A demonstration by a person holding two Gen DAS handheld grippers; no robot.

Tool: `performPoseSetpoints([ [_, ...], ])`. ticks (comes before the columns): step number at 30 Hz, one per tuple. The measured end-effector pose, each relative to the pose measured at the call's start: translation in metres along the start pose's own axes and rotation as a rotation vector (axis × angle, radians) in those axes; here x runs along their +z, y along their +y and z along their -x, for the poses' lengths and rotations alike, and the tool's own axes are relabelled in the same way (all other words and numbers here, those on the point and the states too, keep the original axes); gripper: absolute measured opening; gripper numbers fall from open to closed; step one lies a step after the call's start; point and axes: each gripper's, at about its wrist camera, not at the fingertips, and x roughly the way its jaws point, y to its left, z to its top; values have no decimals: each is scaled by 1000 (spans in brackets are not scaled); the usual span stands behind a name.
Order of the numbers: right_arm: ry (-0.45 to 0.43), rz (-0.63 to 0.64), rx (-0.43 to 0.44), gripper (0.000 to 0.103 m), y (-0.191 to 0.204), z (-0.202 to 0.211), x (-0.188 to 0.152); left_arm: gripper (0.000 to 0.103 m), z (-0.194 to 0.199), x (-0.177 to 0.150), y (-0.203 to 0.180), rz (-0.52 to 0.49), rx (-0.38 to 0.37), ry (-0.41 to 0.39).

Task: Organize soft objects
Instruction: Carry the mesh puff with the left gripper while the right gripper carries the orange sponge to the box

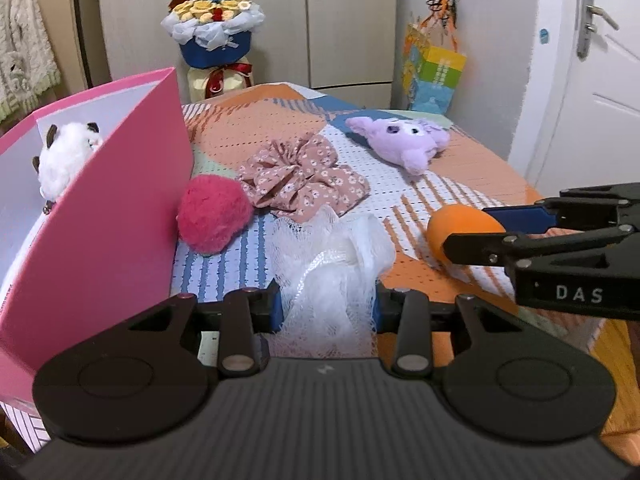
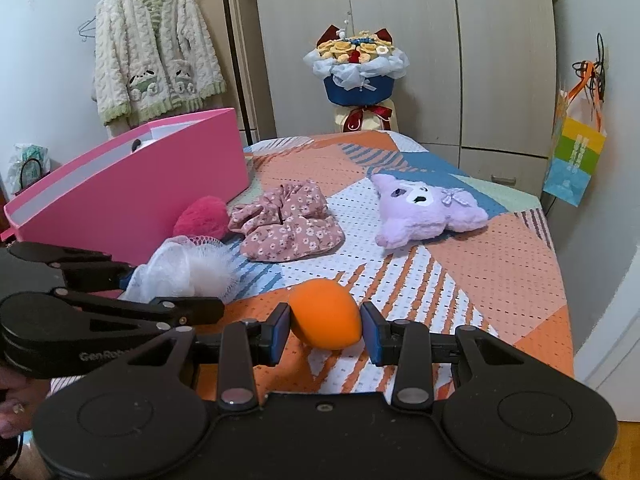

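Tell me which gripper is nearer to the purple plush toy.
Right. The right gripper brackets the orange ball, with the purple plush toy just beyond it. The left gripper sits at the white mesh puff, farther across the bed.

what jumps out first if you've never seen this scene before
The big pink box at the left edge of the patterned bed grabs the eye, with a white plush toy inside it. Up front, the left tongs straddle a white mesh pouf while the right tongs bracket an orange sponge ball. Behind lies a purple plush.
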Motion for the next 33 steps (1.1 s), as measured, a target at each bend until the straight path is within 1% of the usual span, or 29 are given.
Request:
performPoseSetpoints([
  [4,14,20,-25,43,6,11,-2,37,12,-1,-1,-15,-23,3],
  [8,53,32,-37,43,11,20,-6,37,24,-5,-1,-30,-65,23],
  [12,79,47,-23,43,20,32,-11,37,38,-11,1,-52,-107,41],
  [16,85,80,-5,43,35,49,-13,37,53,-16,6,-66,-144,62],
  [21,86,115,43,43,54,70,-11,37,75,-19,18,-70,-191,92],
  [27,98,154,133,43,78,88,-1,37,99,-18,37,-50,-244,133],
  [33,126,186,216,43,99,89,9,37,122,-25,56,-49,-226,176],
])
